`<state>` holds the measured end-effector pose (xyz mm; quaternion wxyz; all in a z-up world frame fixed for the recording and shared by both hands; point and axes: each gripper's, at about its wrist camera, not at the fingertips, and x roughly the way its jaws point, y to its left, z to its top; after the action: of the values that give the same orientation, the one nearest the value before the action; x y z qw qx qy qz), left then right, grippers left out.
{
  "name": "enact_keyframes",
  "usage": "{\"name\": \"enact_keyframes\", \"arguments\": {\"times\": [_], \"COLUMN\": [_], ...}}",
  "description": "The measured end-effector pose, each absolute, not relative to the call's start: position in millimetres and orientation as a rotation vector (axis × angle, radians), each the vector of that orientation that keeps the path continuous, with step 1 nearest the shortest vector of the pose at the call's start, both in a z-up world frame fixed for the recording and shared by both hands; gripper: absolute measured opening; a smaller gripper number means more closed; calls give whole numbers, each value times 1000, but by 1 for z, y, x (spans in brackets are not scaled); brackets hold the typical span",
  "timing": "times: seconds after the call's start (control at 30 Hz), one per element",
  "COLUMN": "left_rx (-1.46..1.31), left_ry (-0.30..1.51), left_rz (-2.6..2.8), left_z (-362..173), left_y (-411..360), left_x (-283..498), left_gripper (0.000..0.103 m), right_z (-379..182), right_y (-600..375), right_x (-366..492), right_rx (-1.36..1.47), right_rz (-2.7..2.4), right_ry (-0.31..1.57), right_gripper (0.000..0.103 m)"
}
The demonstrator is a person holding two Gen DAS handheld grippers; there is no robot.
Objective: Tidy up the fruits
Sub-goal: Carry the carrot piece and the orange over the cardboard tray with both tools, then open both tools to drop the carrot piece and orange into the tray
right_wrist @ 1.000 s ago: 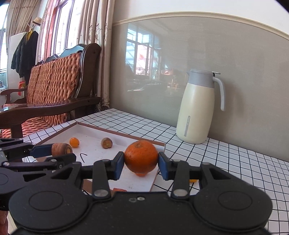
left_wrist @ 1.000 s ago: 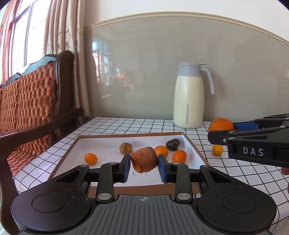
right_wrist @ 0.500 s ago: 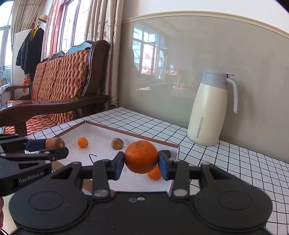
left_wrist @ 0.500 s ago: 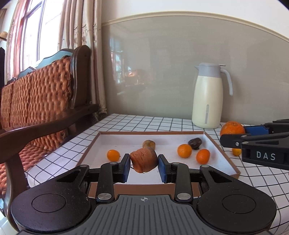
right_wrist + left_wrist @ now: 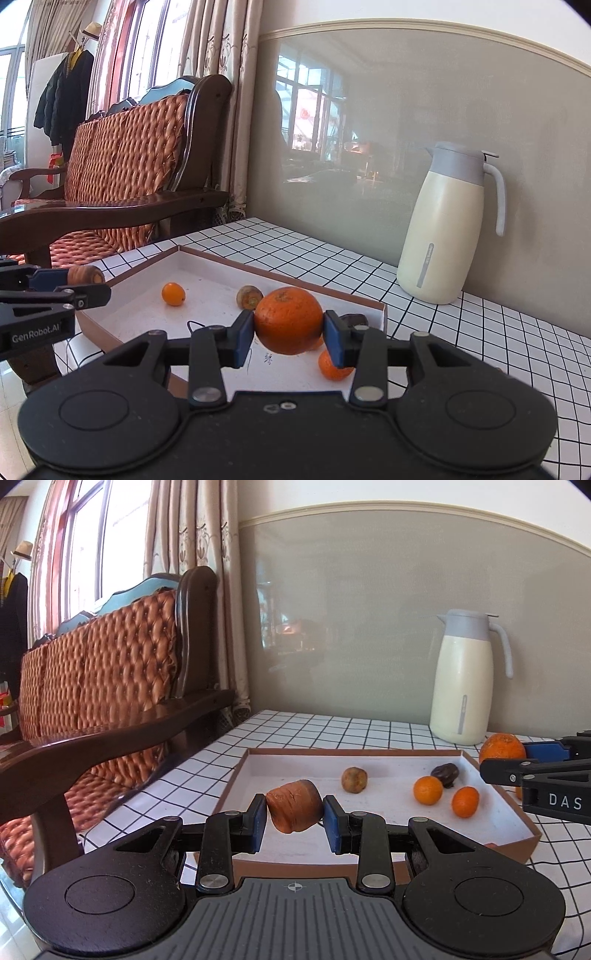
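Both tongs are loaded. The left tongs are clenched on a wrinkled reddish-brown fruit, and the right tongs are clenched on a large orange. Each fruit is held clear of the surface, above the near part of the white tray, which rests on the checked worktop.

The step in hand is judged to be the carry phase: both fruits are being transported to their places, with release not yet made. Ahead of the left tongs, a brownish round fruit, two small oranges and a dark fruit lie in the tray. The next move calls for lowering each fruit onto a bare patch of tray floor, clear of these, before the tongs are released.

Compared with the frame one second earlier, the tray and the thermos jug are displaced to the right in the left view, and more of the wooden sofa is seen. Both grips are unchanged.
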<state>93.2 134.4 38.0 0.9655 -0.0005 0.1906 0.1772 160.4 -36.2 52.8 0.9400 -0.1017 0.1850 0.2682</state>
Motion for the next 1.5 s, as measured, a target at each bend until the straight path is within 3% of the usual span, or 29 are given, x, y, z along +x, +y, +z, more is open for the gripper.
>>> {"name": "enact_keyframes", "arguments": {"times": [1.27,1.3,1.33,1.37,1.5], "left_rx": [-83,-97,-100,-96,-82], "left_ry": [441,439,434,410,365], "left_rz": [405,405,425,452,453], "left_z": [17,14,13,12,10], "left_y": [194,196,197,196,197], "left_x": [175,176,176,173,174], "left_gripper": [34,39,54,100,103], "right_z": [31,30,29,28,28], "right_y": [-29,-28,-29,-31,-33], "right_x": [256,259,257,253,252], "right_rx": [-167,-169,-176,-179,-184], "right_rz": [511,525,501,466,470], "right_ry": [446,452,425,374,365], "right_gripper": [35,52,90,97,97]}}
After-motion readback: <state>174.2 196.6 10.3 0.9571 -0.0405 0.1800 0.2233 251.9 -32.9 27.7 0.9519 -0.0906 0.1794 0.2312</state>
